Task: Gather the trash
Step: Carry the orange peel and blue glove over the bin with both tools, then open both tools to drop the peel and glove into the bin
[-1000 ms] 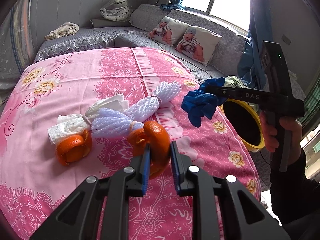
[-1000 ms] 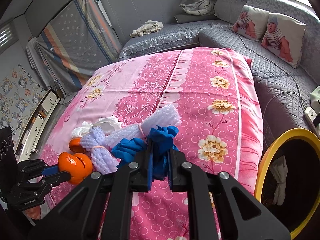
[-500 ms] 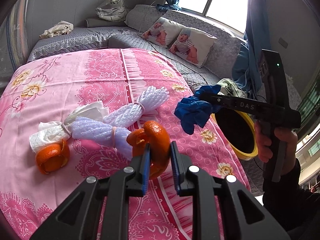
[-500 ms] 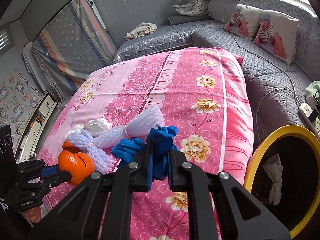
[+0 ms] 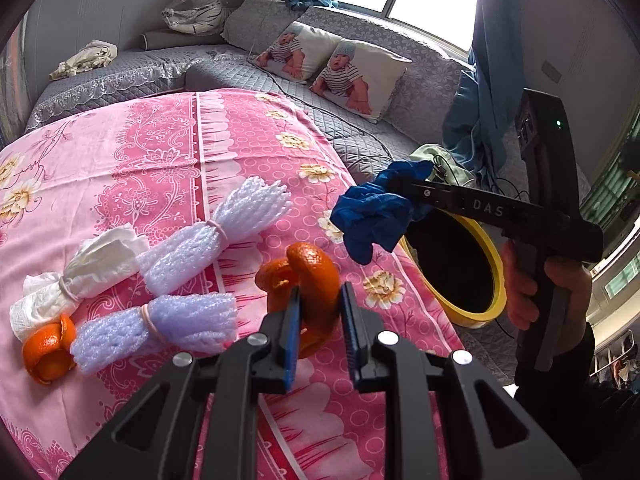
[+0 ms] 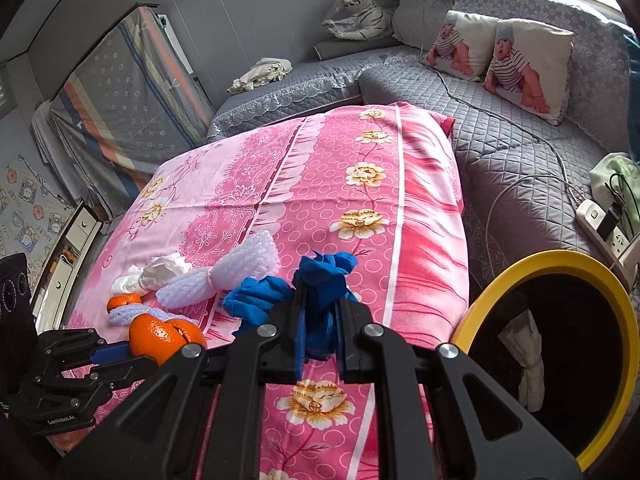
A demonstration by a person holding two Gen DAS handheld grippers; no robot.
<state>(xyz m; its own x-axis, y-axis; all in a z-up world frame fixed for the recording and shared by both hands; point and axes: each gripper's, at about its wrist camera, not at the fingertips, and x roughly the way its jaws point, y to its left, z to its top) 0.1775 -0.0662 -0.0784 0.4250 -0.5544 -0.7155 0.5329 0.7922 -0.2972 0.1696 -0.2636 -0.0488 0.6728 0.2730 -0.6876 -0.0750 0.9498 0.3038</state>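
My left gripper (image 5: 318,300) is shut on an orange peel (image 5: 308,280) and holds it above the pink tablecloth (image 5: 168,152). My right gripper (image 6: 318,304) is shut on a crumpled blue glove (image 6: 316,280), held above the table's right edge; it also shows in the left wrist view (image 5: 372,216). A yellow-rimmed black bin (image 6: 560,264) stands to the right, off the table, with white trash (image 6: 524,360) inside. On the cloth lie two foam net bundles (image 5: 216,228) (image 5: 160,328), a white tissue bundle (image 5: 84,268) and another orange peel (image 5: 48,348).
A grey sofa (image 6: 500,120) with two baby-print pillows (image 6: 528,60) curves behind the table. A power strip with cables (image 6: 600,224) lies on the sofa near the bin. A striped board (image 6: 120,92) leans at the far left.
Both grippers have moved right toward the bin with their loads; the bin looks nearer in the right wrist view. The trash on the cloth has not moved.
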